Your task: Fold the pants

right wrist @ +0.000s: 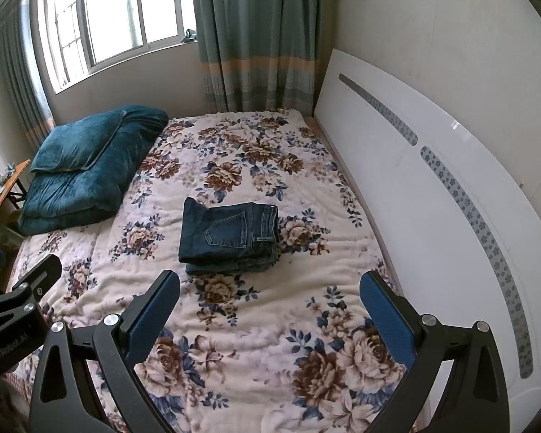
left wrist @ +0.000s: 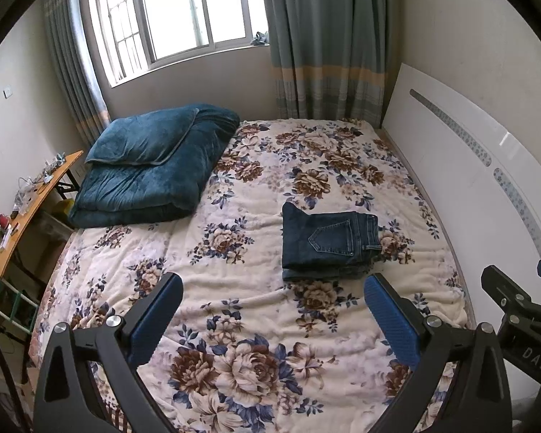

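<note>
Nearest the lens: left gripper [left wrist: 272,290], blue-padded fingers [left wrist: 155,321] spread wide, nothing between them, held above floral bedspread [left wrist: 241,310]. Same for right gripper [right wrist: 269,287]: fingers [right wrist: 387,312] wide apart, empty, clear of fabric. Each gripper visible at edge of the other's view, side by side over near end of bed.

Pants [left wrist: 328,240]: dark blue jeans, folded into compact rectangular stack, back pocket up, waistband toward white headboard [left wrist: 461,166]. Lying flat on bedspread, mid-bed, just beyond both grippers, touching neither. Lower layers showing slightly at near edge of stack.

Folded teal blanket [left wrist: 151,169] at far left corner of bed, well apart from pants. Wooden side table [left wrist: 36,202] beside bed on left, cluttered with small items too small to identify. Window [left wrist: 176,14] and grey-green curtains [left wrist: 328,36] on far wall.
</note>
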{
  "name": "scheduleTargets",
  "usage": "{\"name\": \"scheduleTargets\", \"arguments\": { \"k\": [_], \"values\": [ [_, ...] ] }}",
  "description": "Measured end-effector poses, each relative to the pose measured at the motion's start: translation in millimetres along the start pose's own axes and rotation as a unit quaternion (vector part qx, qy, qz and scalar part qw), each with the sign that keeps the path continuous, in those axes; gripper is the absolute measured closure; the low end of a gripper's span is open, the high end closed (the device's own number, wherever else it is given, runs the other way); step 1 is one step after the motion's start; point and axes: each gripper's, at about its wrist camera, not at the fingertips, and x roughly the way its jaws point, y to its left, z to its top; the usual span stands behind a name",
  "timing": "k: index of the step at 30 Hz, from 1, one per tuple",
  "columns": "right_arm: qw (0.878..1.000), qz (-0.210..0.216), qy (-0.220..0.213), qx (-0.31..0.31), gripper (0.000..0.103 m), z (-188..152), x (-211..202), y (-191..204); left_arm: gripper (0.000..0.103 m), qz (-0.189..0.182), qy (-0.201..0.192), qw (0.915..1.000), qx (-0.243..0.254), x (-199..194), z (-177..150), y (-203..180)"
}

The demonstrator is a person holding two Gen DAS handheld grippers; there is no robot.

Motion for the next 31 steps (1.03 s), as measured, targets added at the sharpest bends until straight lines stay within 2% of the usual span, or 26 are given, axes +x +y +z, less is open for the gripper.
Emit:
{"name": "scheduleTargets", "arguments": {
  "k": [17,24,31],
  "values": [
    [1.000,0.002,-0.001,-0.001,0.001,-0.5,-1.6,1.2,0.000,0.002,-0.001,1.0000,-0.004,-8.6,-0.9,-0.8],
    [1.000,0.002,-0.002,-0.001,0.001,15.9,-0.3,2.1,0.000,0.001,-0.006,1.0000,0.000,-14.0,4.2,-4.4],
    [1.000,0.002,-0.003,0.000,0.001,15.3,-2.3,1.4,0.000,0.005,-0.018,0.9998,0.007,-16.6,8.0,-9.2]
  ]
}}
